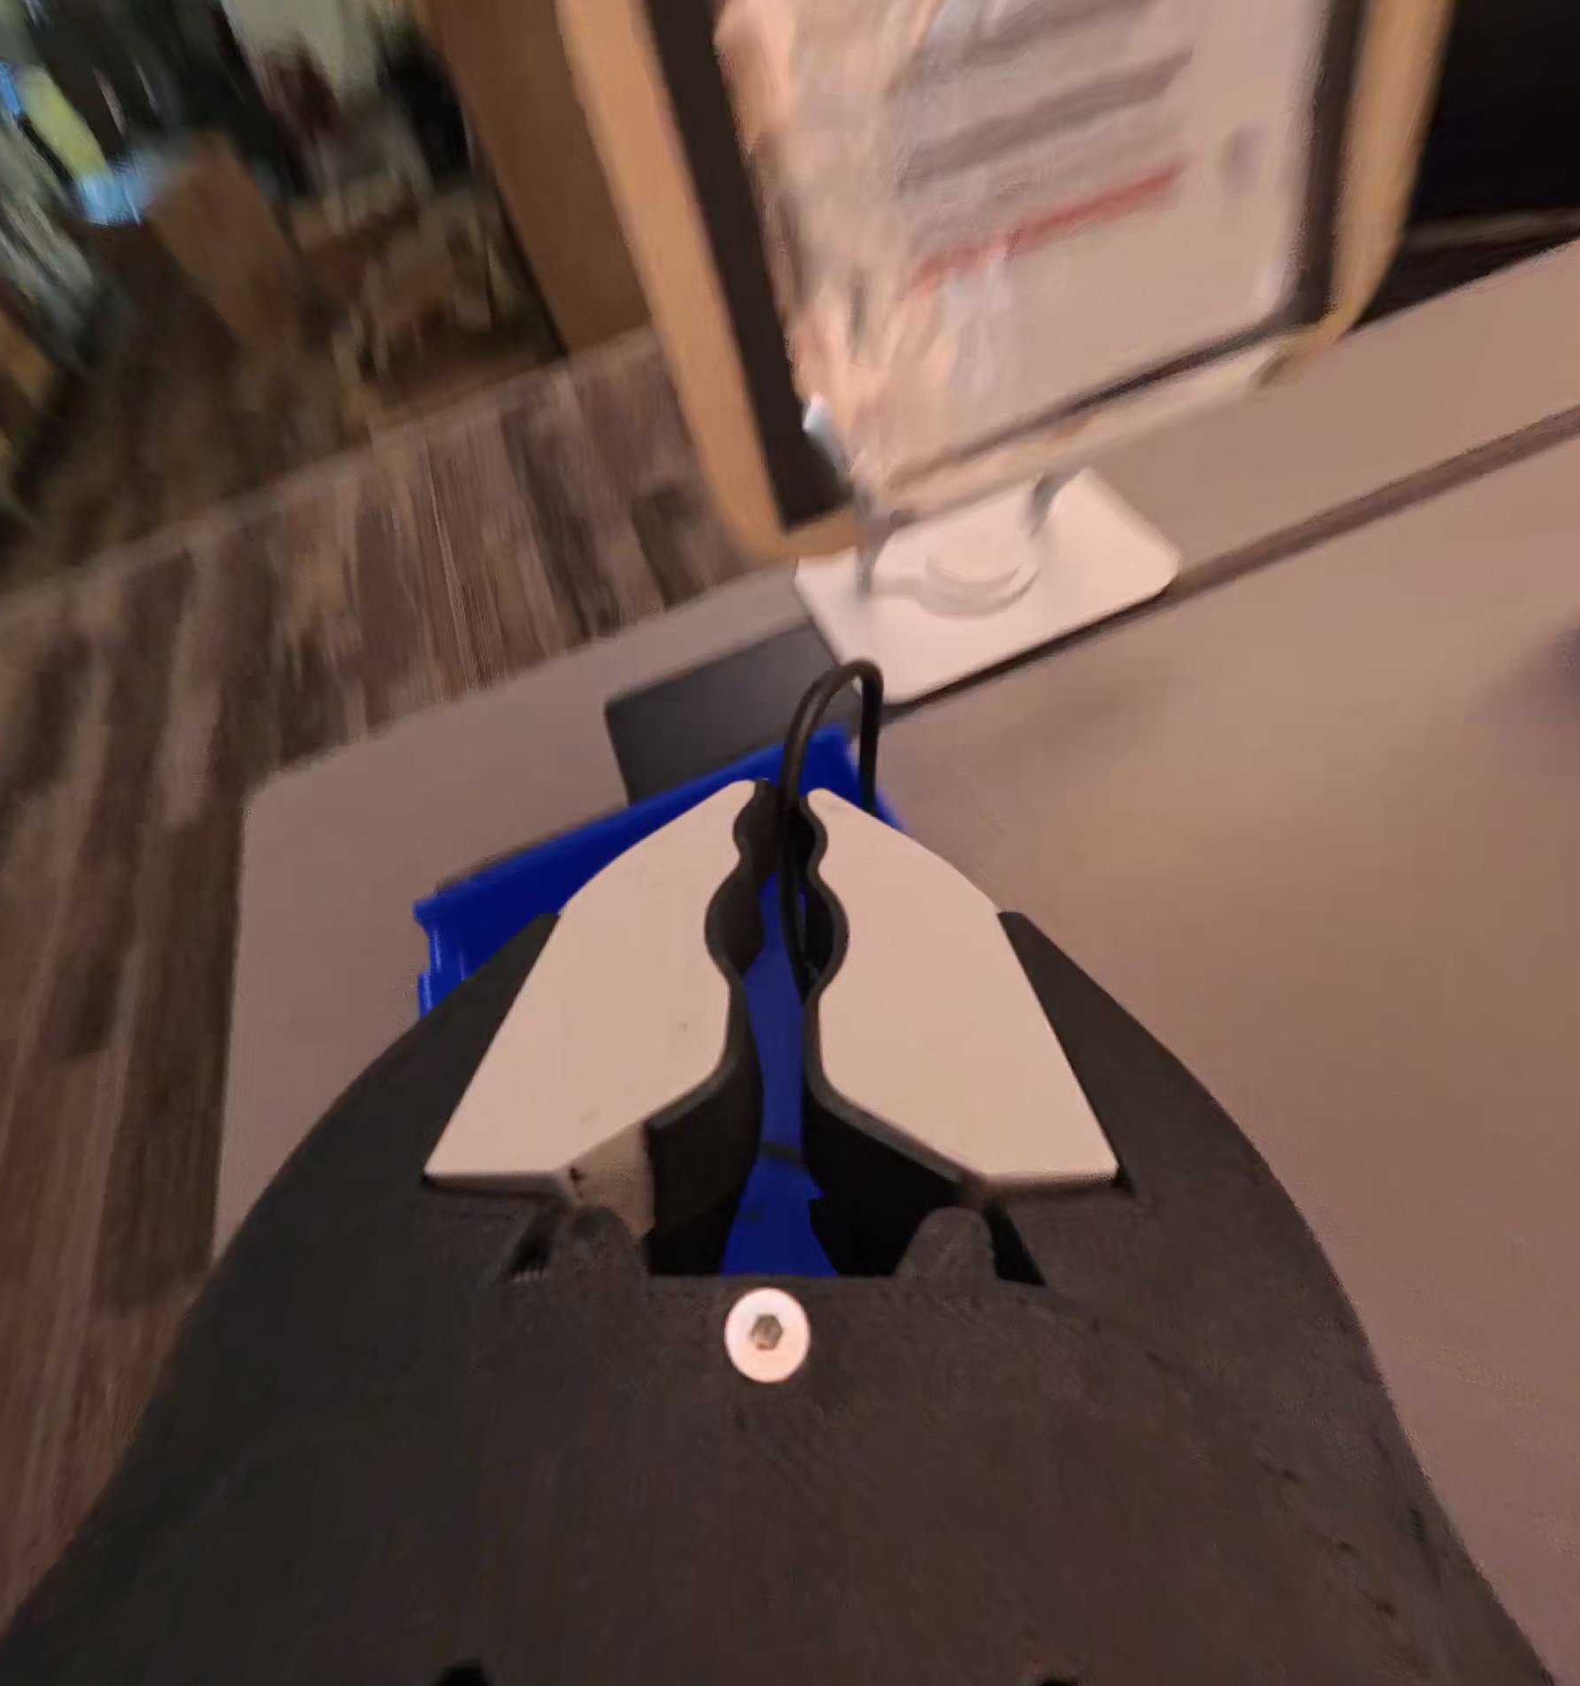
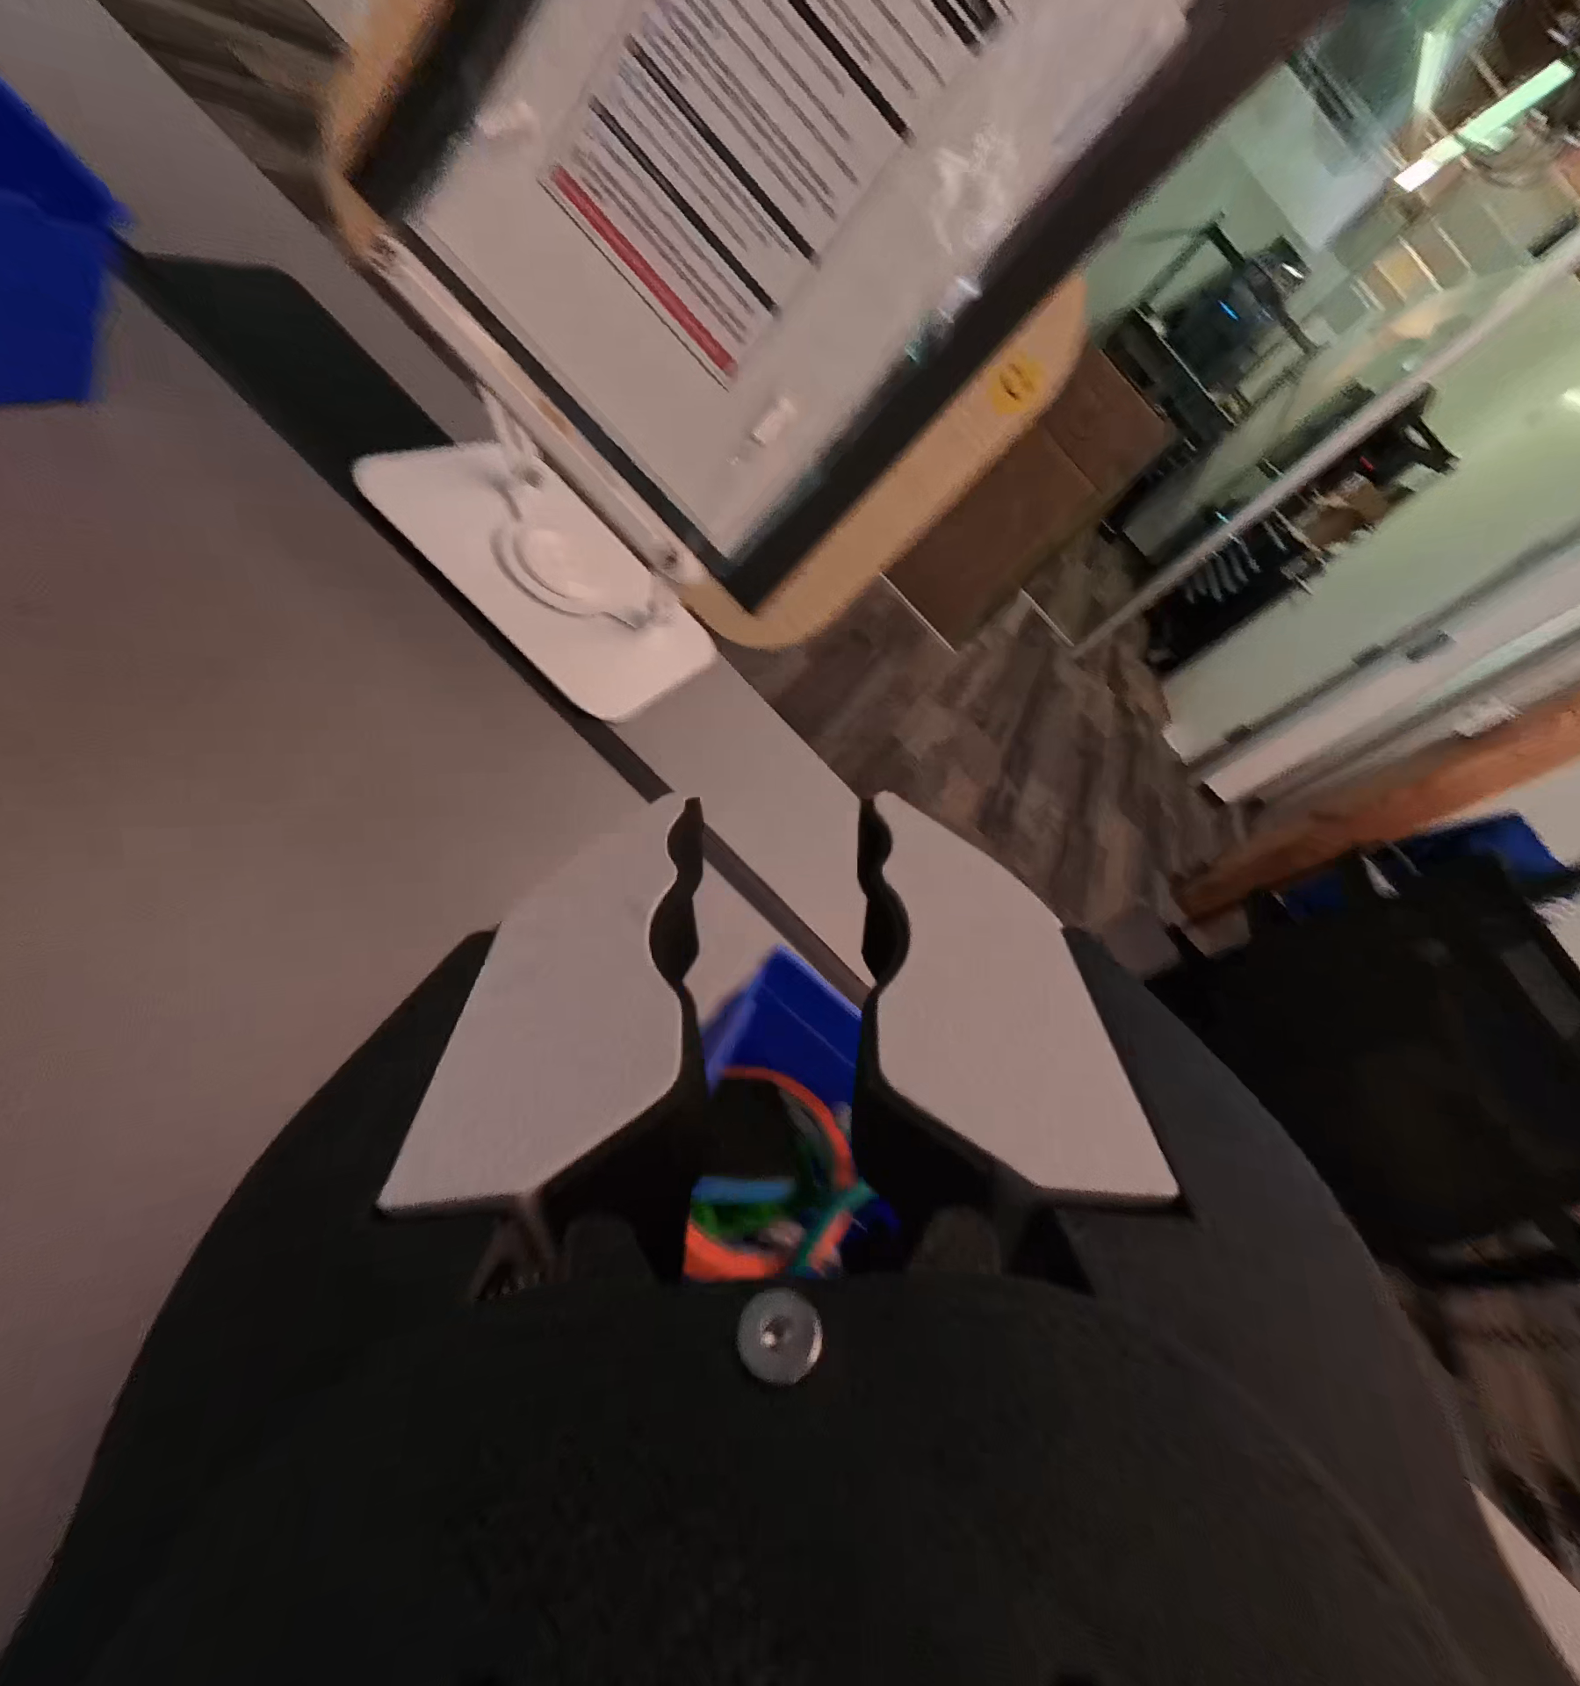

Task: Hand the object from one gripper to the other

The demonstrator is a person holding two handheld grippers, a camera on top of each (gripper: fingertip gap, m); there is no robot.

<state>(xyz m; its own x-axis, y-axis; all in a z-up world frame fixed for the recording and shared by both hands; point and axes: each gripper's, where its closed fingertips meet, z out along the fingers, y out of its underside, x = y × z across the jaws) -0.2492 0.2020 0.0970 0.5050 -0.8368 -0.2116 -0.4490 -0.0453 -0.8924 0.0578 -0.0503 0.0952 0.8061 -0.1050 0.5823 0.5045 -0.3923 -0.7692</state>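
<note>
1. My left gripper [image 1: 781, 803], black-bodied with pale grey finger plates, has its fingers drawn almost together and pinching a thin black loop of cord [image 1: 836, 730] near the tips.
2. The cord arches up out of the fingertips and curves back down; a strand of it also runs between the wavy inner edges of the fingers.
3. Below and just past the left gripper I see a bright blue plastic bin [image 1: 640, 867] on the grey tabletop [image 1: 1269, 912]; through the gap between the fingers its blue shows too.
4. Behind the bin lies a flat black rectangular pad [image 1: 704, 721], and farther back a white square stand base [image 1: 996, 584] that carries a clear sign holder with a printed sheet [image 1: 1041, 228], heavily blurred.
5. My right gripper [image 2: 779, 812] is of the same build, and its fingers stand clearly apart with nothing between them.
6. Under the right gripper, seen through the gap near its base, a blue bin [image 2: 781, 1013] holds a tangle of coloured bands [image 2: 768, 1213], orange, green and light blue.
7. In the right wrist view, another blue container [image 2: 10, 255] sits at the far left on the table.
8. The right wrist view is tilted, and neither view shows the other gripper.
</note>
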